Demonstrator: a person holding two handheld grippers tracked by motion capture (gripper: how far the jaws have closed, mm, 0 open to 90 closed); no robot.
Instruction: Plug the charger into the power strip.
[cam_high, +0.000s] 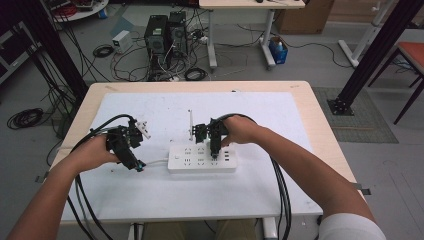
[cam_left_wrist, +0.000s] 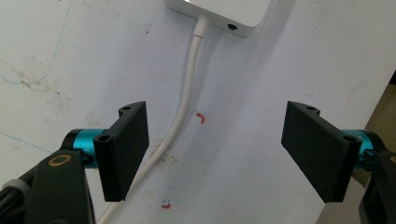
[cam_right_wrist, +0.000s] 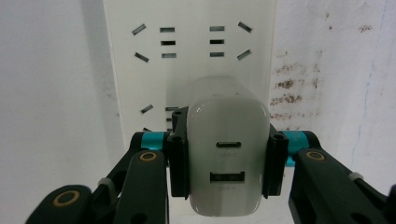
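The white charger (cam_right_wrist: 229, 149) sits clamped between the pads of the right tongs (cam_right_wrist: 228, 156), its two ports facing the camera, right over the white power strip (cam_high: 202, 158) that lies in the middle of the desk (cam_high: 305, 95). From the right gripper view the charger's far end seems to meet the strip's face near a set of sockets, but its prongs are hidden, so whether they are seated, half in, or only resting on the plastic cannot be told.

That hidden contact is the main risk. If the prongs are off the slots, pushing down would bend them or skid the charger sideways across the strip. If the hand tilts while pressing or pulling, the charger could twist in the grip, since the pads hold only its smooth, glossy sides.

The strip itself is loose on the white sheet (cam_high: 150, 195) that covers the desk. Nothing pins it down: the left tongs (cam_left_wrist: 215, 154) stand open and empty, hovering above the strip's white cable (cam_left_wrist: 187, 100) just off the strip's left end. Any force from the right hand could therefore drag or lift the whole strip instead of moving the charger in its socket.

The thick cables (cam_high: 282, 190) trailing from the tongs could also snag the desk's near edge and jerk a hand off line.
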